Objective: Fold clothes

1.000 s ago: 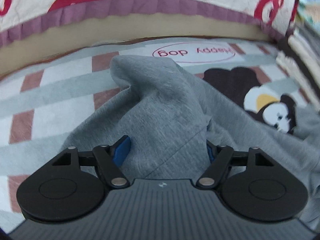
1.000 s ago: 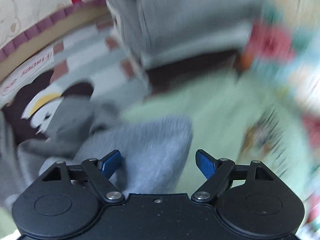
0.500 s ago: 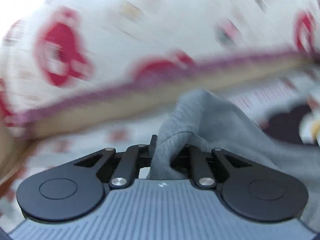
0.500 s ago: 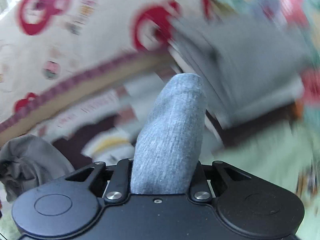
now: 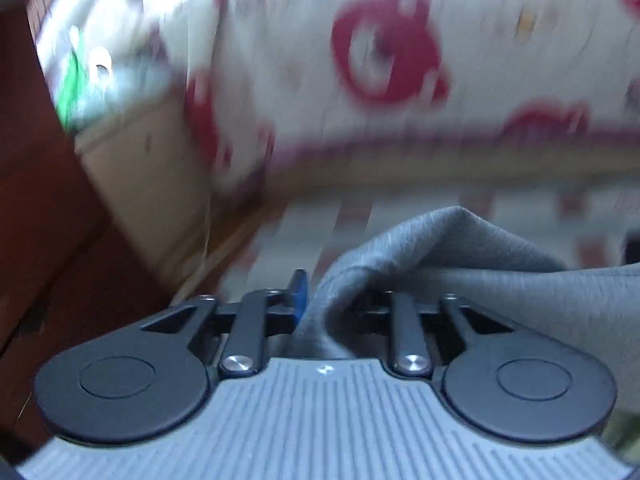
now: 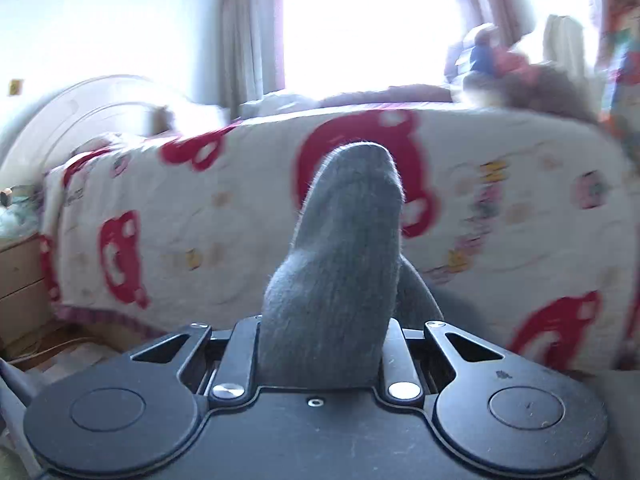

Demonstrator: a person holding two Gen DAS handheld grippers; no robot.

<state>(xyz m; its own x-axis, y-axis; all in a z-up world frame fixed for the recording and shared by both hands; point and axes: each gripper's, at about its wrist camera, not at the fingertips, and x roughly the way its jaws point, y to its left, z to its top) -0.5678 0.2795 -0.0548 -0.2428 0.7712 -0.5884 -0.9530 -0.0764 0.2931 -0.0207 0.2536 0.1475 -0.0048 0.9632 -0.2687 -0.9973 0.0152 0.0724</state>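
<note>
The left gripper (image 5: 320, 304) is nearest in its view. Its jaws are opening a little, but a bunch of the grey garment (image 5: 460, 264) is between them and one blue pad (image 5: 299, 294) presses on the cloth. The right gripper (image 6: 324, 344) is clamped on another thick part of the same garment (image 6: 344, 256), which stands up from the jaws. Behind it, the cloth runs toward the checked mat (image 5: 400, 216), beside the bed's edge with the red-printed quilt (image 6: 224, 232). To do this lift well, I think both grips should be firm and level, and the cloth pulled flat between them.

red-patterned quilt (image 6: 240, 220), bright window (image 6: 360, 20), wooden drawers (image 6: 20, 280)
</note>
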